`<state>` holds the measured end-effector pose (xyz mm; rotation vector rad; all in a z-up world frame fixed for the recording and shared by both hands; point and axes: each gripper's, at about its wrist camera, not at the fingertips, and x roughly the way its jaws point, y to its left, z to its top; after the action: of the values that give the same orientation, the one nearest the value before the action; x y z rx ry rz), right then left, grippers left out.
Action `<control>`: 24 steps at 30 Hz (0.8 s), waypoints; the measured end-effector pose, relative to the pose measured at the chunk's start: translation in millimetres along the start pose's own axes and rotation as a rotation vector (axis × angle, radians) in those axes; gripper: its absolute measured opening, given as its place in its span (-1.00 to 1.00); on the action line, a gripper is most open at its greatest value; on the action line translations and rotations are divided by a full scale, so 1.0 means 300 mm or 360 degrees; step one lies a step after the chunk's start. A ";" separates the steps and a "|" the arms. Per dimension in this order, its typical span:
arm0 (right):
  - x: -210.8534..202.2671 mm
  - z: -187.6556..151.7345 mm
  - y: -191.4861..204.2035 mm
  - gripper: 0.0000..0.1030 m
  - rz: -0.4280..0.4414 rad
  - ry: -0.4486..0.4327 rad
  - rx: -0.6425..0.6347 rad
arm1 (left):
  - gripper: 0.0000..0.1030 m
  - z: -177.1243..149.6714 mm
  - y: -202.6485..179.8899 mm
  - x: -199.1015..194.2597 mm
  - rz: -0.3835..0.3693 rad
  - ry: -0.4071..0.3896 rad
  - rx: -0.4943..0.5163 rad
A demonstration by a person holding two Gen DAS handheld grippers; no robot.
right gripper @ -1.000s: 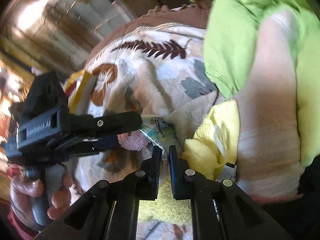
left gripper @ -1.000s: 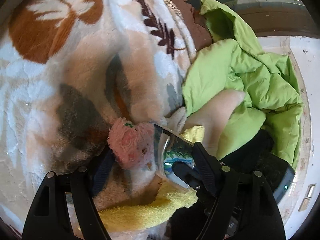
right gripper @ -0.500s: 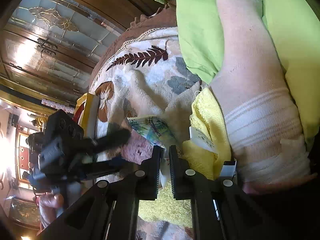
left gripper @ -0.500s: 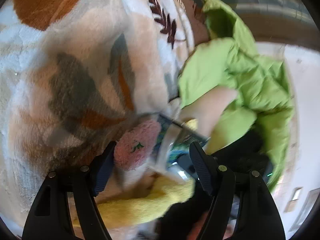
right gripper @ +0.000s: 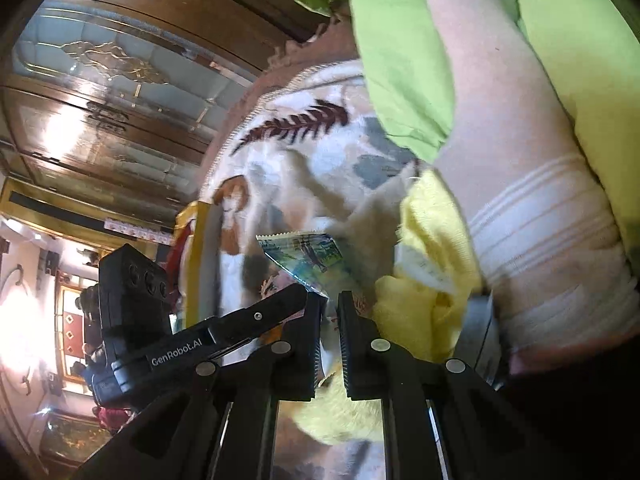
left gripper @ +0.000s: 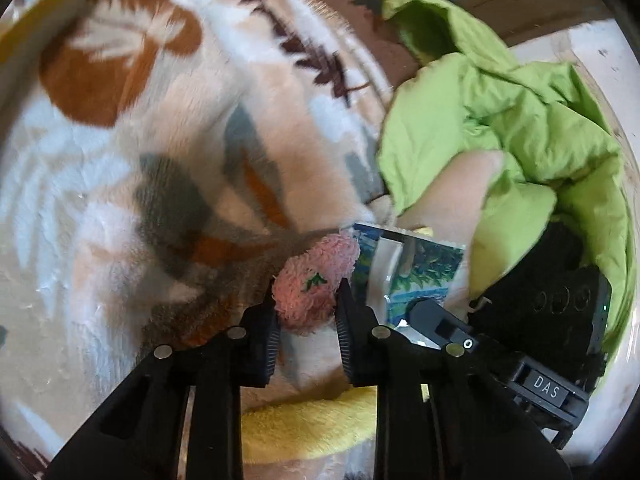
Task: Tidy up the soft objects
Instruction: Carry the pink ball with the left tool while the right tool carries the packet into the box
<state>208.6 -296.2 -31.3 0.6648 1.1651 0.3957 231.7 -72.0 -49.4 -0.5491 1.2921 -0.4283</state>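
Observation:
A pink fluffy plush (left gripper: 316, 280) with a small green mark lies on the leaf-patterned fleece blanket (left gripper: 160, 140). My left gripper (left gripper: 308, 308) is shut on it, one finger on each side. Just right of the plush is a printed plastic packet (left gripper: 408, 268), and my right gripper (left gripper: 424, 312) has its corner. In the right wrist view my right gripper (right gripper: 329, 320) has its jaws nearly together on the lower edge of the packet (right gripper: 308, 256). My left gripper (right gripper: 280, 306) reaches in from the left. A yellow towel (right gripper: 424, 304) lies under both.
A crumpled lime-green quilt (left gripper: 500, 120) fills the right side, with a pale ribbed knit item (right gripper: 520, 160) lying across it. A yellow-edged box (right gripper: 196, 256) stands at the blanket's far side. Wooden glass-front cabinets (right gripper: 100, 92) rise behind.
My left gripper's fingers were spread wide around the pink plush and have closed onto it. My right gripper has stayed shut on the packet.

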 end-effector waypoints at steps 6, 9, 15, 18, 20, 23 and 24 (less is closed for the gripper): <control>-0.016 -0.020 0.116 -0.85 0.0090 -0.0031 -0.0068 | -0.57 -0.025 0.001 -0.160 0.0023 -0.0136 0.0073; -0.001 -0.031 0.185 -0.85 0.0138 -0.0022 -0.0096 | -0.57 -0.027 0.030 -0.261 0.0041 -0.0209 0.0083; 0.081 -0.036 0.411 -0.85 0.0223 0.0014 -0.0238 | -0.57 -0.009 0.130 -0.484 0.0234 -0.0407 0.0106; 0.141 -0.029 0.564 -0.85 0.0205 0.0012 -0.0369 | -0.57 0.008 0.217 -0.590 0.0348 -0.0489 0.0079; 0.202 -0.017 0.672 -0.85 0.0136 0.0004 -0.0487 | -0.57 0.034 0.292 -0.662 0.0457 -0.0551 0.0055; 0.302 0.000 0.804 -0.85 0.0033 0.0001 -0.0632 | -0.57 0.082 0.381 -0.712 0.0561 -0.0616 0.0013; 0.328 0.004 0.835 -0.85 0.0003 -0.0004 -0.0671 | -0.57 0.099 0.409 -0.720 0.0581 -0.0633 -0.0009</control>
<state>257.3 -49.7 65.5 0.2985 1.0352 0.6203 210.6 156.7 49.9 -0.3679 0.9805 -0.0074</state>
